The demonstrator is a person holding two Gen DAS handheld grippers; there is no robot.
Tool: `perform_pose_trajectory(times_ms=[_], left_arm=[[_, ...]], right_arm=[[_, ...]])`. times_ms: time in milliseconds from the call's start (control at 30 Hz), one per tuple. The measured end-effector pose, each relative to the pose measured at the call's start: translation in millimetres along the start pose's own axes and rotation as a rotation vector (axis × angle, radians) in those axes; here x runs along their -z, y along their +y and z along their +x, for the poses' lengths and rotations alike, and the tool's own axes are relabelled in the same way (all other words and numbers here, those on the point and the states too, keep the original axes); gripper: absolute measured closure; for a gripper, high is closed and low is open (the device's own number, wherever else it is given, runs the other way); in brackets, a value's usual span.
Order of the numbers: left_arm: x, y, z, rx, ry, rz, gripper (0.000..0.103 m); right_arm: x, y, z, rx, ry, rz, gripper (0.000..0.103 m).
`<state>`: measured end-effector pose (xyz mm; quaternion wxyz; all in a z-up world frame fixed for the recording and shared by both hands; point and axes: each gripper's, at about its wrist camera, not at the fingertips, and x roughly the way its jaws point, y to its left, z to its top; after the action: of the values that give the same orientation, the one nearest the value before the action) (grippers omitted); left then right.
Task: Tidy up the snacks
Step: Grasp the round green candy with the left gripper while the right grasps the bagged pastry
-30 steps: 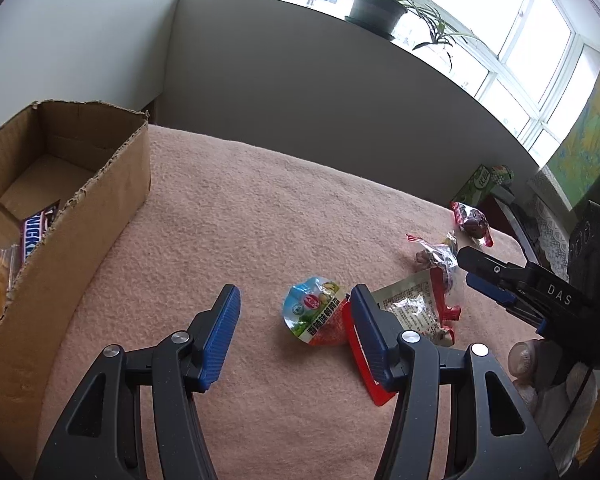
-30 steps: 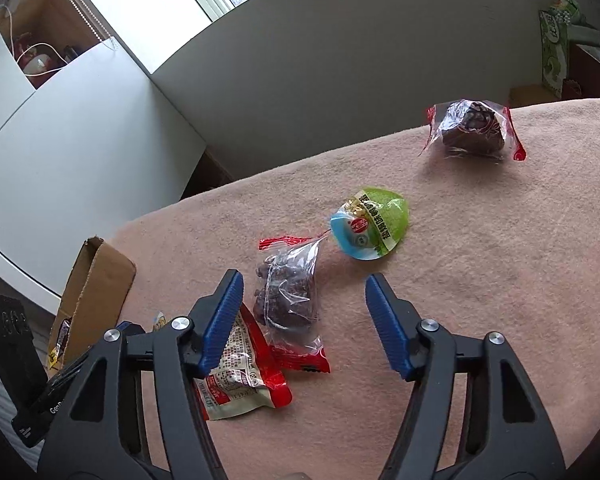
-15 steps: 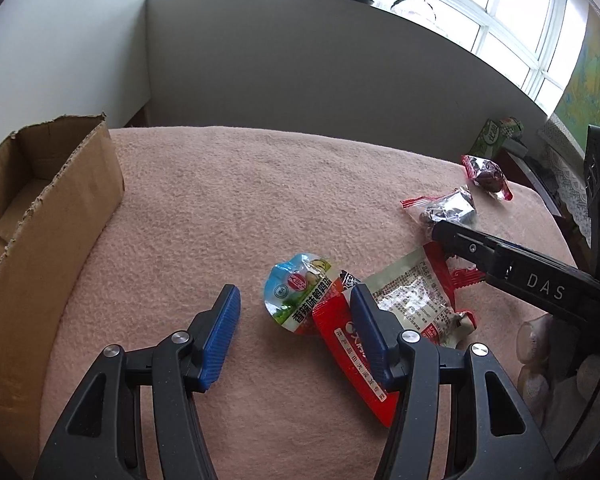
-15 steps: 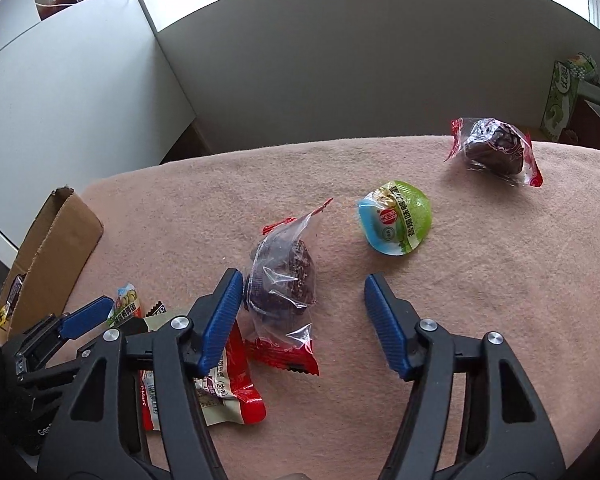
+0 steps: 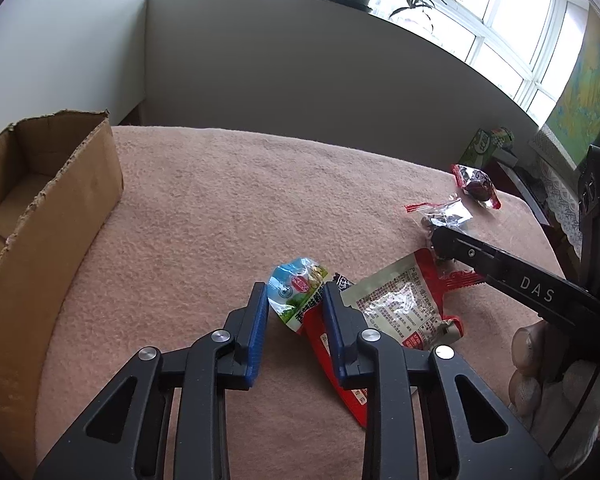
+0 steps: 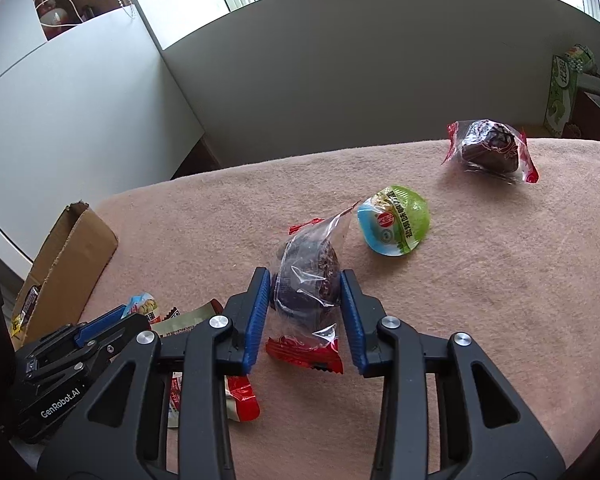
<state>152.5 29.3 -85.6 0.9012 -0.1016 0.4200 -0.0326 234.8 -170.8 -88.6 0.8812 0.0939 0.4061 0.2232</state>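
Between your right gripper's point(image 6: 305, 304) blue pads, just closed, you are pinching the clear-wrapped chocolate cake point(image 6: 306, 276), its long axis running along the fingers; your left gripper point(image 5: 295, 322), likewise narrowed, is clamping the blue-green jelly cup point(image 5: 298, 294).

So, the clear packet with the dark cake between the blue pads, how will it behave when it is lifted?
The clear cake packet is probably light and soft: the right hand-held gripper, whose jaws have just been closing, presses thin crinkled film around a rounded cake. The loose red-edged ends will likely droop. A harder squeeze may crush the cake, and the glossy film could slip.
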Motion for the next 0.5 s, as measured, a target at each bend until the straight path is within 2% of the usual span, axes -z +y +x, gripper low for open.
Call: perform_pose_trajectory(times_ms=[233,367,400,433,500], left_arm=[[-1.0,-3.7,-0.3,-0.014,-0.009,0.016,0.081],[-3.9,-10.9,9.6,-0.028,0.021,0.03,0.066],[-5.0,-11.6,10.5,-0.03,0.026,0.028,0.056],[-6.2,-11.0,10.6,-0.026,0.025,0.02,0.052],[-8.5,-6.5,11.8,-0.018,0.025,-0.009,0.049]], right_arm=[[-0.2,3.4,0.2,0.017,0.003,-0.018,0.066],[-0.2,2.1,1.0,0.011,0.011,-0.012,0.066],[-0.6,1.4,0.7,0.01,0.011,-0.01,0.066],[-1.3,0.9,1.0,0.009,0.012,-0.011,0.066],[-0.9,2.7,1.5,0.01,0.012,-0.014,0.066]])
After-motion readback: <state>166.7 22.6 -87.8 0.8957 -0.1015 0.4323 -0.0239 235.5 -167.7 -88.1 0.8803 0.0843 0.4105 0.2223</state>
